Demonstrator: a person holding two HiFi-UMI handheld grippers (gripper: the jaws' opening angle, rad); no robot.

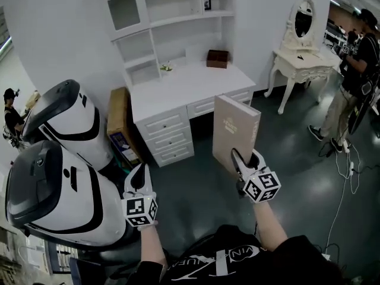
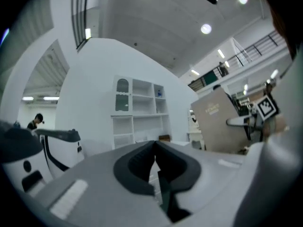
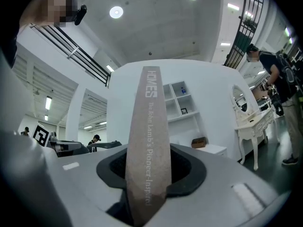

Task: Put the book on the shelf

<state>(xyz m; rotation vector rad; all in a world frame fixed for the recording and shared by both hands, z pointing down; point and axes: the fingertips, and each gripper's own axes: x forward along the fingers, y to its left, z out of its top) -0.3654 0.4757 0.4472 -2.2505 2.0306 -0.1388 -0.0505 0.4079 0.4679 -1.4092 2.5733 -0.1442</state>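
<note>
A tan hardcover book [image 1: 233, 130] stands upright in my right gripper [image 1: 246, 162], which is shut on its lower edge. In the right gripper view the book's spine [image 3: 149, 141] runs up between the jaws. The white desk with a shelf unit [image 1: 172, 16] stands ahead against the wall; its compartments show in the left gripper view as the shelf unit [image 2: 142, 110]. My left gripper [image 1: 139, 180] hangs at the lower left with its jaws together and nothing in them. In the left gripper view the book [image 2: 218, 122] shows at the right.
Two large white and black machines [image 1: 56, 177] stand at the left, close to my left gripper. A cardboard box [image 1: 120, 126] leans beside the desk. A small brown box [image 1: 217, 58] sits on the desktop. A white vanity table [image 1: 303, 58] and a person [image 1: 356, 76] are at the right.
</note>
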